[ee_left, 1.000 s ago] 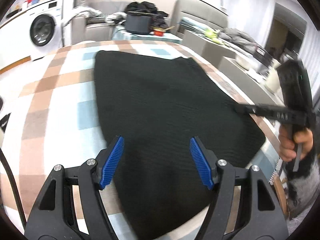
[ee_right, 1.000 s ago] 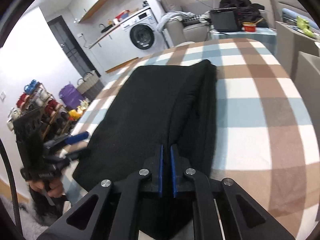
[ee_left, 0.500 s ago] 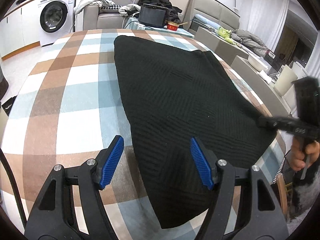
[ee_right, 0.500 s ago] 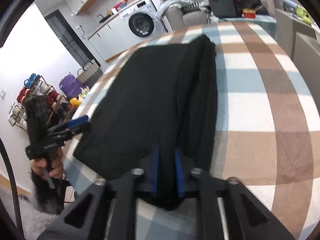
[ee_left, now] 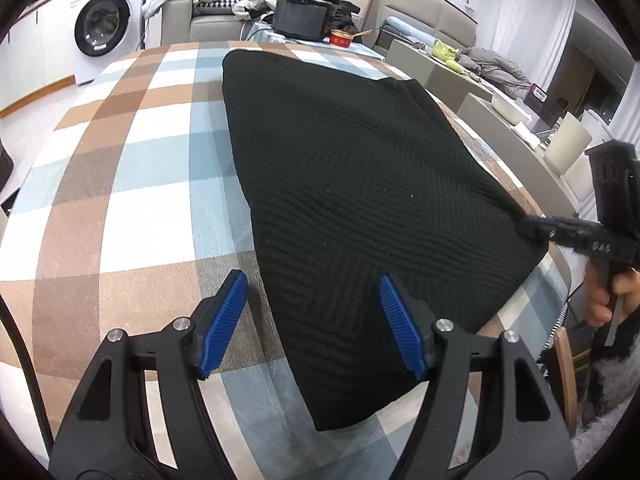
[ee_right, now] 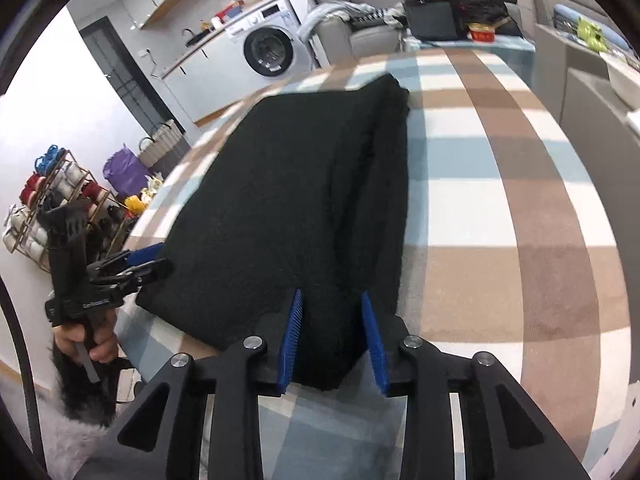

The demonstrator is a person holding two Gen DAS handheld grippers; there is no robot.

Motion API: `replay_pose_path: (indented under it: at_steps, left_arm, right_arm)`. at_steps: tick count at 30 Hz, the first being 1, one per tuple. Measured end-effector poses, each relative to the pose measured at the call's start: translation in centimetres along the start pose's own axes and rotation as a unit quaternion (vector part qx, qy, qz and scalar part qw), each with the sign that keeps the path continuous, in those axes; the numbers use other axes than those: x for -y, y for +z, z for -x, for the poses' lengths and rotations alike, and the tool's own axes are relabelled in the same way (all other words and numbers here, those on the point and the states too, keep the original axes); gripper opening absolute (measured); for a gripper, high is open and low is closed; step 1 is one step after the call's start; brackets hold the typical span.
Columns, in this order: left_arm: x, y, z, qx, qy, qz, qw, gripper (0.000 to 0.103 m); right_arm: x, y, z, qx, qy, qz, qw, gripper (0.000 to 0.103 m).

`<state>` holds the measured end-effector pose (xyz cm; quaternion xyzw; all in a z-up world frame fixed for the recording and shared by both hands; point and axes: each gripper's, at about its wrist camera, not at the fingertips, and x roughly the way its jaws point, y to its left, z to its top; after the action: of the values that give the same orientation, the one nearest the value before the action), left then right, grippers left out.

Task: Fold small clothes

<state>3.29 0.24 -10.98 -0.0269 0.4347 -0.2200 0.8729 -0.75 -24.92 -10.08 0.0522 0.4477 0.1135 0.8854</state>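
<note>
A black knit garment [ee_left: 360, 180] lies folded lengthwise on the checked tablecloth [ee_left: 140, 160]. My left gripper [ee_left: 312, 316] hovers open over the garment's near left edge, with cloth under the right finger and bare tablecloth under the left. In the right wrist view the garment [ee_right: 288, 200] runs away from me. My right gripper [ee_right: 332, 336] is at its near corner, jaws opening, with the corner lying between the blue pads. The right gripper [ee_left: 536, 230] shows at the garment's right corner in the left wrist view. The left gripper [ee_right: 146, 260] shows at far left, held by a hand [ee_right: 86, 344].
The table edge [ee_left: 556, 264] curves close to the garment's right corner. Beyond the table stand a washing machine [ee_left: 102, 36], a grey sofa [ee_left: 208, 24], a black pot [ee_left: 302, 16] and a red bowl [ee_left: 342, 38]. A yarn rack [ee_right: 48, 200] stands on the floor at left.
The right gripper's jaws have parted from shut on the garment's corner, which now rests on the table. The left gripper shifted from over the garment's middle to its left edge.
</note>
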Motion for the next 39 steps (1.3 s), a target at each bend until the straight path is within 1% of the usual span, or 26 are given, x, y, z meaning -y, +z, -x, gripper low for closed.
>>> replay_pose_path:
  at_steps: [1,2,5,6,9,12,16,18,19,21,23,24,25,27,28,30,31,32,33,35,36,37,39]
  left_arm:
    - [0.2,-0.1,0.0,0.000,0.004,-0.006,1.0000,0.066]
    - [0.4,-0.3,0.1,-0.002,0.011,-0.013,0.9999,0.066]
    - [0.4,-0.5,0.3,-0.005,0.010,-0.016,0.9998,0.066]
    - [0.2,-0.4,0.4,-0.005,0.009,-0.013,0.9999,0.066]
    - [-0.4,0.1,0.4,0.002,0.010,-0.001,1.0000,0.066]
    - [-0.9,1.0,-0.1,0.005,0.011,0.011,0.9999,0.066]
    - [-1.5,2.9,-0.8,0.012,0.012,0.020,0.9997,0.066]
    - [-1.8,4.3,-1.2,0.018,0.016,0.020,0.9995,0.066]
    - [-2.0,4.9,-1.5,0.018,0.021,0.023,0.9994,0.066]
    - [-2.6,6.3,-2.1,0.021,0.027,0.032,0.9989,0.066]
    - [-3.3,7.6,-2.9,0.022,0.031,0.043,0.9984,0.066]
    - [-3.7,8.2,-3.2,0.022,0.032,0.046,0.9982,0.066]
    - [-3.9,8.7,-3.5,0.022,0.032,0.049,0.9980,0.066]
    - [-4.5,9.7,-4.1,0.021,0.033,0.055,0.9977,0.066]
    - [-4.7,10.0,-4.4,0.021,0.033,0.056,0.9976,0.066]
    - [-5.1,10.6,-4.8,0.022,0.035,0.057,0.9975,0.066]
    - [-5.3,10.9,-5.1,0.021,0.036,0.057,0.9975,0.066]
    - [-5.5,11.1,-5.4,0.019,0.036,0.058,0.9975,0.066]
    - [-5.7,11.3,-5.7,0.017,0.036,0.060,0.9974,0.066]
    - [-5.9,11.3,-6.0,0.014,0.036,0.062,0.9973,0.066]
    - [-6.1,11.3,-6.3,0.013,0.037,0.064,0.9972,0.066]
    - [-6.2,11.2,-6.4,0.011,0.037,0.067,0.9970,0.066]
    - [-6.5,11.1,-6.6,0.008,0.037,0.071,0.9967,0.066]
  right_arm:
    - [-0.2,-0.2,-0.5,-0.009,-0.009,0.009,1.000,0.029]
    - [-0.4,-0.4,-0.7,-0.008,-0.015,0.020,1.000,0.029]
    - [-0.4,-0.3,-0.3,-0.009,-0.016,0.025,1.000,0.029]
    - [-0.3,-0.2,0.1,-0.005,-0.012,0.024,1.000,0.029]
    - [0.4,1.0,1.1,0.027,-0.006,0.004,1.000,0.030]
    - [1.2,3.2,0.8,0.055,-0.022,-0.015,0.998,0.030]
    - [2.0,7.4,-1.5,0.072,-0.012,-0.036,0.997,0.030]
    - [2.0,9.6,-3.2,0.072,0.002,-0.034,0.997,0.030]
    - [2.0,10.4,-4.0,0.068,0.001,-0.036,0.997,0.030]
    - [1.9,11.7,-5.5,0.060,-0.002,-0.031,0.998,0.030]
    - [2.0,12.5,-6.9,0.049,-0.019,-0.024,0.998,0.030]
    - [2.1,12.8,-7.5,0.043,-0.031,-0.024,0.998,0.028]
    - [2.3,12.9,-8.0,0.041,-0.028,-0.028,0.998,0.024]
    - [2.5,13.2,-8.3,0.044,-0.030,-0.025,0.998,0.008]
    - [2.3,13.5,-8.1,0.053,-0.022,-0.021,0.998,0.005]
    - [1.5,14.0,-7.2,0.074,-0.009,0.001,0.997,0.005]
    - [1.2,14.4,-6.6,0.094,-0.003,0.013,0.996,0.005]
    - [0.9,14.8,-6.3,0.101,-0.003,0.018,0.995,0.005]
    - [1.0,15.2,-6.5,0.099,-0.011,0.021,0.995,0.005]
    - [1.7,15.8,-7.6,0.083,-0.035,0.014,0.996,0.005]
    - [2.5,15.9,-8.7,0.062,-0.047,0.000,0.997,0.005]
    - [3.0,15.9,-9.3,0.049,-0.053,-0.009,0.997,0.005]
    - [3.6,15.6,-9.7,0.042,-0.047,-0.019,0.998,0.009]
